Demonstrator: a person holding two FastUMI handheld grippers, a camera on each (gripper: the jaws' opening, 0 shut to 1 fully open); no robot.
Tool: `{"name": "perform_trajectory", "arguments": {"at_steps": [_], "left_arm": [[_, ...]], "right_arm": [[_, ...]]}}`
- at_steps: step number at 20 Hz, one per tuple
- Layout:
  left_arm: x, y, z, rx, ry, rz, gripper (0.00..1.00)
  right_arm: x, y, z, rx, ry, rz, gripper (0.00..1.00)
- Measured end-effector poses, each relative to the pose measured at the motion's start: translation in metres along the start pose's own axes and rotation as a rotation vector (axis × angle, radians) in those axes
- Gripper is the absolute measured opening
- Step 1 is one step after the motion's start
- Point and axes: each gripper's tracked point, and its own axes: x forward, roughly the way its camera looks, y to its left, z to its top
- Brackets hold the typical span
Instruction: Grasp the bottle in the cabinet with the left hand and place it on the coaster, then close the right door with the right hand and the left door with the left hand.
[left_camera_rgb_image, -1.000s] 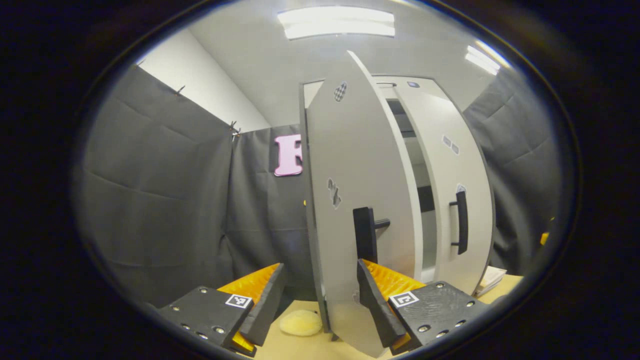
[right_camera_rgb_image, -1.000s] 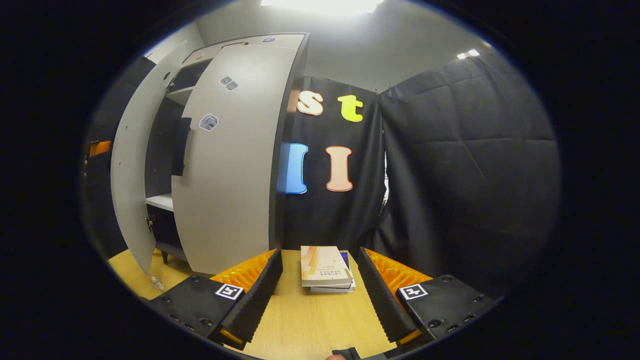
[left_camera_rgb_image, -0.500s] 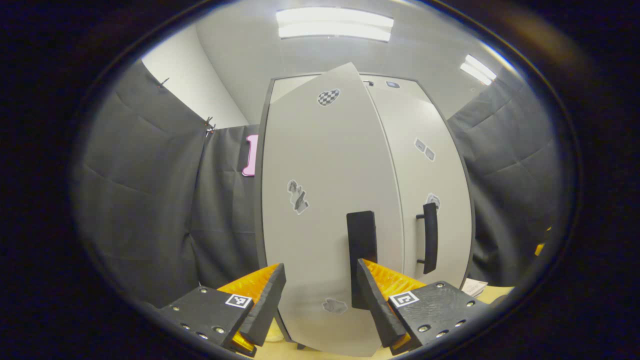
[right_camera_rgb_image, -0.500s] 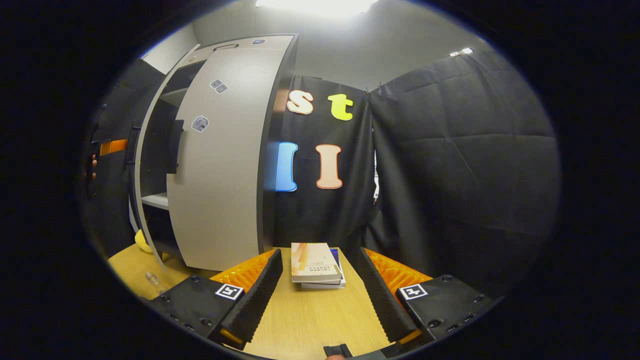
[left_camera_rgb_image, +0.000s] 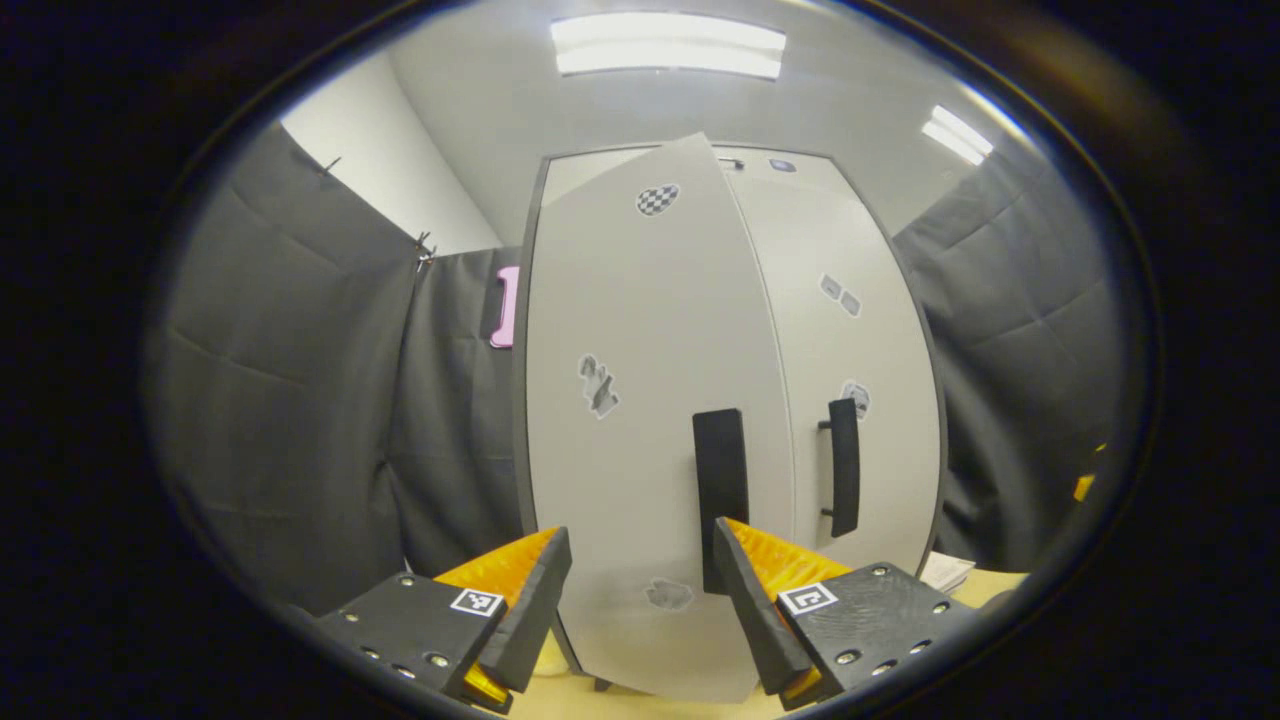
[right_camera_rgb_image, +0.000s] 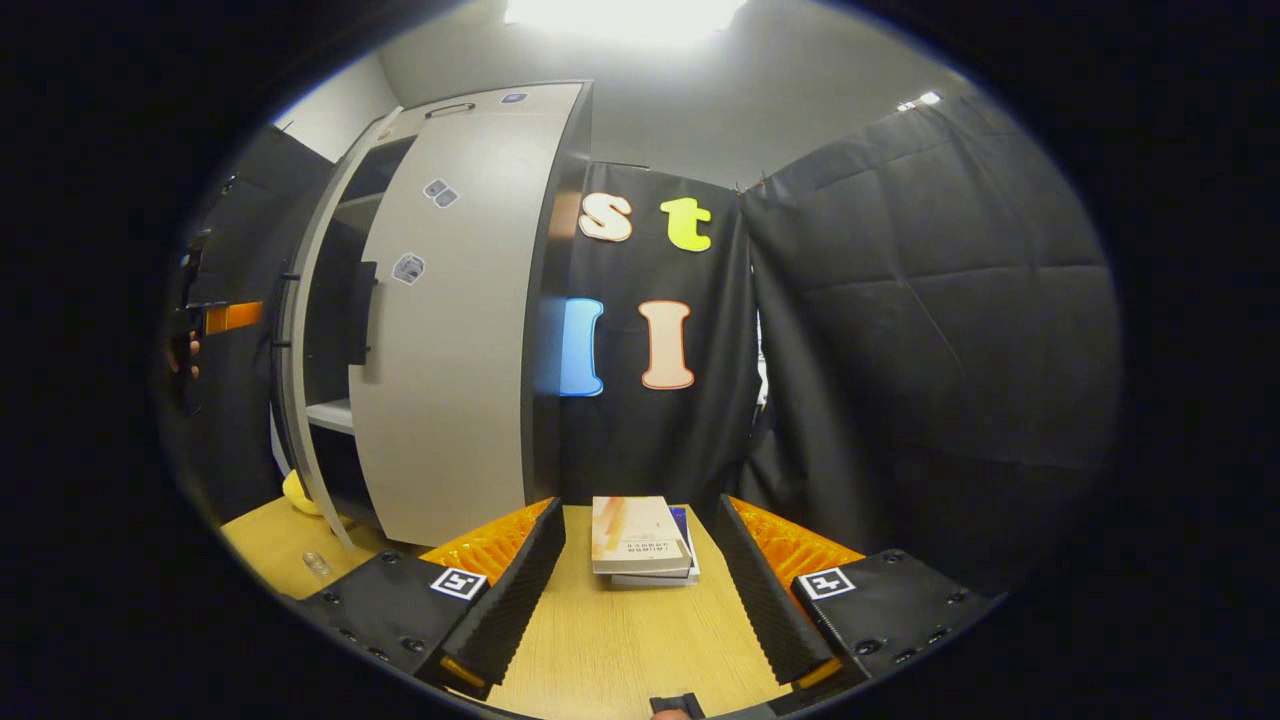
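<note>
In the left gripper view, the left gripper stands open and empty, right in front of the cabinet. The left door is almost shut, its edge slightly proud of the right door; its handle rises just above the gripper's right finger.

In the right gripper view, the right gripper hangs open, holding nothing, over the table. Books lie between its fingers, right of the cabinet. The right door is shut; the left door stands ajar. The bottle is a small clear shape on the table before the cabinet; whether a coaster lies under it I cannot tell.
</note>
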Motion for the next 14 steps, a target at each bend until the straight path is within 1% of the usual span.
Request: {"name": "perform_trajectory", "arguments": {"at_steps": [5, 7, 10, 14], "left_arm": [[-0.003, 0.003, 0.0, 0.032, 0.021, 0.056, 0.85], [-0.004, 0.004, 0.0, 0.036, 0.033, 0.07, 0.84], [-0.006, 0.006, -0.001, 0.04, 0.054, 0.079, 0.85], [-0.006, 0.007, 0.0, 0.043, 0.067, 0.083, 0.85]], "right_arm": [[0.002, 0.013, 0.019, 0.017, -0.045, 0.097, 0.97], [-0.002, 0.019, 0.026, 0.02, -0.059, 0.125, 0.97], [-0.013, 0.03, 0.034, 0.028, -0.071, 0.146, 0.97], [-0.034, 0.044, 0.042, 0.036, -0.08, 0.144, 0.97]]}}
